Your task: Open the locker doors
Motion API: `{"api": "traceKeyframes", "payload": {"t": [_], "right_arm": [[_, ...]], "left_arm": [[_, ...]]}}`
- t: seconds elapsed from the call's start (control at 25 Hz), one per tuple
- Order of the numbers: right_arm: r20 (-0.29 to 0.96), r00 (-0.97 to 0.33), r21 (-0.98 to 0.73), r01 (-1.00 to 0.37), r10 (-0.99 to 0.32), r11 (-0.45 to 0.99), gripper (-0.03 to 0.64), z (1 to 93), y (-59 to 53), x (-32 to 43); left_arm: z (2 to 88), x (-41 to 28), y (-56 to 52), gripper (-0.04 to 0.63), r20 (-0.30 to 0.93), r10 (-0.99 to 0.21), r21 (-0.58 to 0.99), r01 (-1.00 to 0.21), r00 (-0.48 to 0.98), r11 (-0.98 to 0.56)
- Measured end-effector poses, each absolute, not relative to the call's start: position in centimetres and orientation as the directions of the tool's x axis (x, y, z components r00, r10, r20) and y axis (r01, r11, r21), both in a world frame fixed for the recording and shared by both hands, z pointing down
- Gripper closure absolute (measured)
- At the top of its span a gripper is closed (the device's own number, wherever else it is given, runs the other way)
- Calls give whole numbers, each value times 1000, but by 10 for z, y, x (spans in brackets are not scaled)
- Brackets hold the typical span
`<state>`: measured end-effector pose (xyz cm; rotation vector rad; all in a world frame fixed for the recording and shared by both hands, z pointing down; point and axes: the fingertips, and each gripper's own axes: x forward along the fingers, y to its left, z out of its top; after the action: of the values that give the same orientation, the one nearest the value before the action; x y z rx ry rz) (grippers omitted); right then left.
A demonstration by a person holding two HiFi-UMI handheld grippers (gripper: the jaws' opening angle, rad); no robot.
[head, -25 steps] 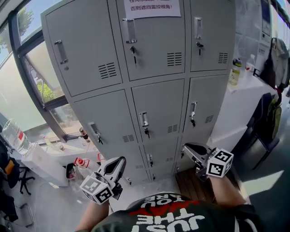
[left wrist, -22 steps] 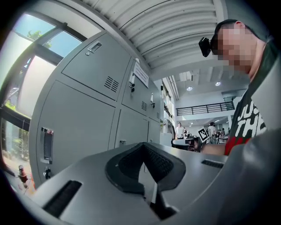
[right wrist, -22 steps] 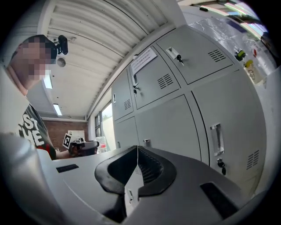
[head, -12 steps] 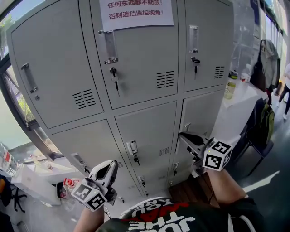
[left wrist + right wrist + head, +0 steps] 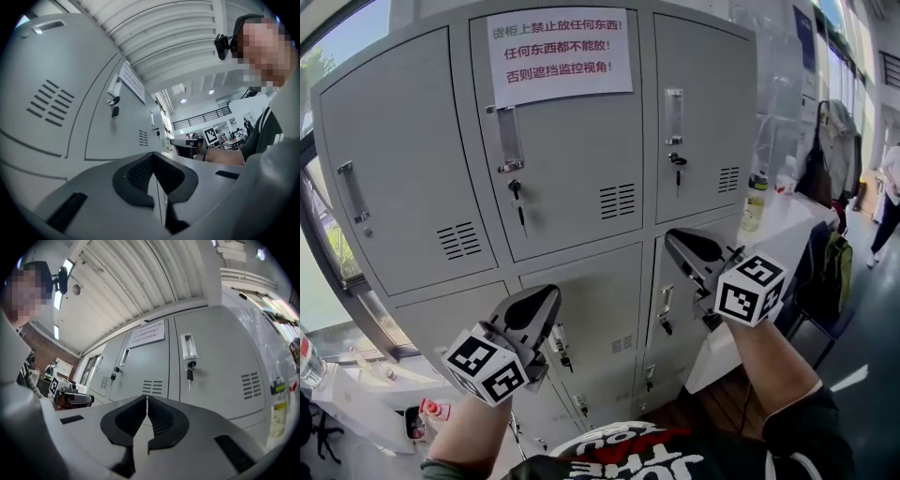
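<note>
A grey bank of lockers [image 5: 581, 281] fills the head view, every door shut. The top middle door [image 5: 572, 169] bears a paper notice [image 5: 560, 54], a handle [image 5: 506, 139] and a key [image 5: 516, 189]. On the top right door [image 5: 698, 112] are a handle [image 5: 187, 347] and a key [image 5: 190, 370]. My left gripper [image 5: 546, 302] is shut and empty in front of the middle row, apart from the doors. My right gripper [image 5: 677, 240] is shut and empty, level with the foot of the top right door. Its jaws [image 5: 146, 401] point up at that door; the left gripper [image 5: 152, 157] faces the left doors.
A white table [image 5: 787, 220] with a bottle [image 5: 755, 202] stands right of the lockers, with a chair and bag [image 5: 834, 272] beside it. A window [image 5: 328, 262] lies left. A low white shelf with small items [image 5: 422, 417] sits at the bottom left.
Both grippers have risen from the bottom row of lockers to the middle row and the foot of the top row. My head view has tilted up, bringing the top doors and notice fully into sight.
</note>
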<state>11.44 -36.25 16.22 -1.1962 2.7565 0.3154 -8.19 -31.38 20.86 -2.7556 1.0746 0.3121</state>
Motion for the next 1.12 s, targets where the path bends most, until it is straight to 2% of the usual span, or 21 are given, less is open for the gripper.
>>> {"api": "traceKeyframes", "payload": {"t": [0.24, 0.52, 0.6, 0.68, 0.76, 1.12], "right_arm": [[-265, -618, 217, -786, -740, 579, 581, 81, -373, 130], [-297, -556, 264, -829, -777, 492, 580, 14, -407, 142], [-285, -562, 251, -826, -776, 505, 549, -1, -419, 142], [-265, -570, 243, -820, -778, 518, 470, -10, -431, 141], [-243, -570, 234, -820, -785, 523, 443, -15, -443, 142], [-179, -636, 151, -772, -751, 618, 413, -12, -467, 141]], "left_arm": [[140, -27, -331, 589, -281, -562, -185, -619, 778, -763], [93, 19, -350, 589, -264, -528, -197, -581, 807, -790], [81, 26, -353, 589, -266, -523, -193, -576, 810, -794], [73, 32, -355, 589, -268, -519, -184, -572, 812, -800], [69, 34, -356, 589, -266, -519, -183, -572, 812, -800], [68, 31, -357, 589, -271, -524, -204, -580, 808, -789]]}}
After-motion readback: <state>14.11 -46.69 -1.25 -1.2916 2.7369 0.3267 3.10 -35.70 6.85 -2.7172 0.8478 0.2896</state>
